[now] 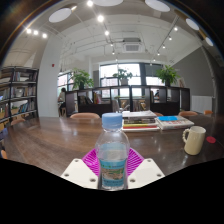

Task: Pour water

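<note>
A clear plastic water bottle with a pale blue cap and a blue-green label stands upright between my two fingers, filling the space between the pink pads. My gripper is shut on the bottle at label height, both pads pressing its sides. A white mug with a handle stands on the brown wooden table, beyond the fingers and off to the right.
A stack of books and another flat book lie on the table beyond the bottle. Chairs, partitions and potted plants stand further back. A bookshelf lines the left wall.
</note>
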